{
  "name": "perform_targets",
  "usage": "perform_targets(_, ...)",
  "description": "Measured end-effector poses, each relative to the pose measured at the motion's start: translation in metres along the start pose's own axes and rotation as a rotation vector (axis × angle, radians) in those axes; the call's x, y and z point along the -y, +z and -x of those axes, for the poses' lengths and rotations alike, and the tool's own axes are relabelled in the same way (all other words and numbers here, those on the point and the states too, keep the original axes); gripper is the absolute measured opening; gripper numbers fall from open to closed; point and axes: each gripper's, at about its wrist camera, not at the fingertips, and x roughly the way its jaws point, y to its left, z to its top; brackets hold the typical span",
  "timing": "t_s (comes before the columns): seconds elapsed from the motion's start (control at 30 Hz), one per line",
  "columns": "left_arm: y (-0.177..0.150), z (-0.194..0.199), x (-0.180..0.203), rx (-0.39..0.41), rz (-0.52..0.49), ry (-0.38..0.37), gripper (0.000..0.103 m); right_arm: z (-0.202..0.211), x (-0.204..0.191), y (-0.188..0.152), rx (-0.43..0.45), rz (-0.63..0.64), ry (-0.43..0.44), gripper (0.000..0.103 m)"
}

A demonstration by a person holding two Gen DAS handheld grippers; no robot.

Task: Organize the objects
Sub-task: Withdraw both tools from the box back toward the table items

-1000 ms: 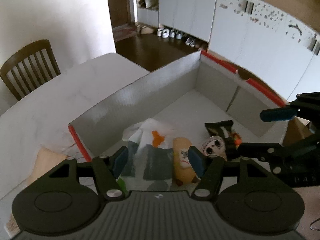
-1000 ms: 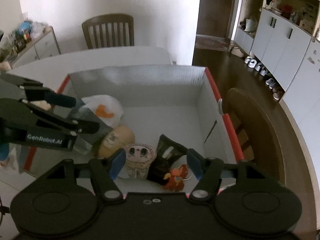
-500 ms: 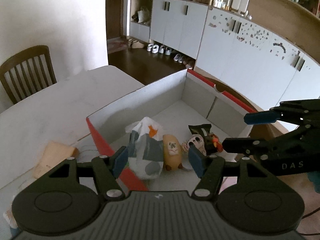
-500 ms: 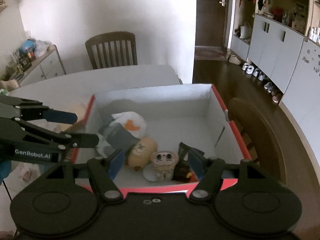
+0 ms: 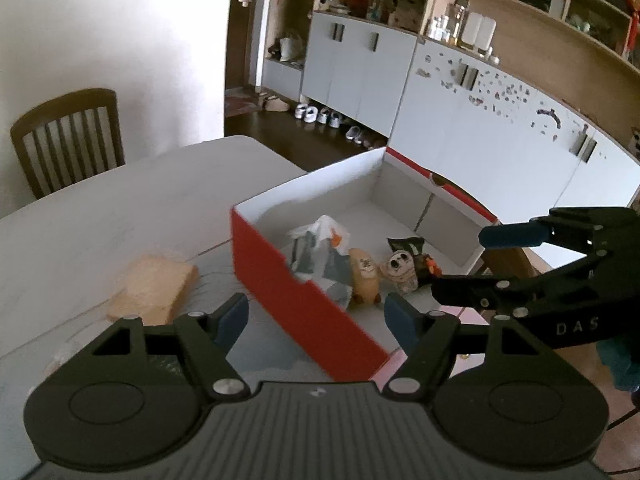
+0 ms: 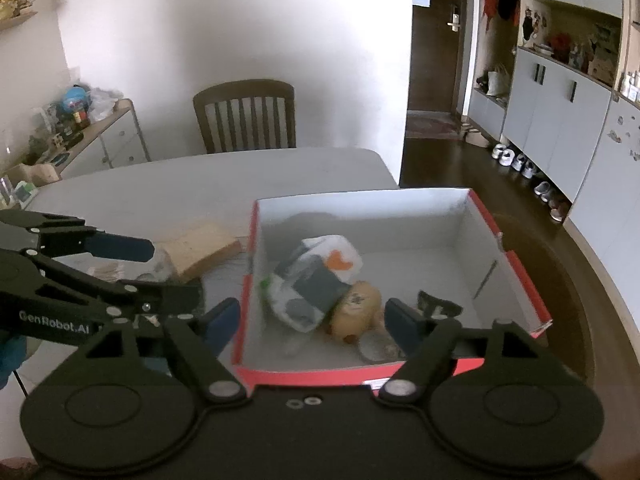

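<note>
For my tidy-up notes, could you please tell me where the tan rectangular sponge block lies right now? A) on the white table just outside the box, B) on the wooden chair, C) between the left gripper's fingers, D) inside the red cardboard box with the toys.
A: the tan rectangular sponge block lies on the white table, beside the red cardboard box, outside its wall.

Before you: box (image 6: pixel 516 264) on the table (image 6: pixel 200 180), at its right edge. In the box, near wall, left to right: bag (image 6: pixel 312 284), plush toy (image 6: pixel 356 308), round-faced toy (image 5: pixel 400 270), packet (image 6: pixel 438 306). Left of the box on the table: flat block (image 6: pixel 200 248). Far side: chair (image 6: pixel 246 116).
</note>
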Motion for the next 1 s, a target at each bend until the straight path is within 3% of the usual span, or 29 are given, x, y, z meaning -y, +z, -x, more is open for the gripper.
perform_targets(0.13, -0.010, 0.014, -0.016, 0.013, 0.028, 0.005, 0.075, 0.001, -0.019, -0.002, 0.007, 0.002, 0.003, 0.084)
perform_targets(0.23, -0.018, 0.025, -0.028, 0.025, 0.042, 0.015, 0.083, 0.000, -0.034, -0.005, 0.007, 0.004, 0.011, 0.086)
perform_targets(0.47, -0.037, 0.046, -0.060, 0.038, 0.083, 0.037, 0.085, 0.000, -0.069, -0.011, 0.010, 0.019, 0.019, 0.092)
perform_targets(0.57, -0.046, 0.054, -0.073, 0.043, 0.098, 0.051, 0.090, -0.002, -0.084, -0.014, 0.010, 0.039, 0.018, 0.094)
perform_targets(0.67, -0.056, 0.060, -0.085, 0.048, 0.103, 0.078, 0.102, -0.005, -0.097, -0.017, 0.005, 0.048, 0.017, 0.097)
perform_targets(1.0, -0.092, 0.070, -0.131, 0.028, 0.157, 0.143, 0.102, -0.021, -0.137, -0.032, -0.041, 0.062, 0.029, 0.097)
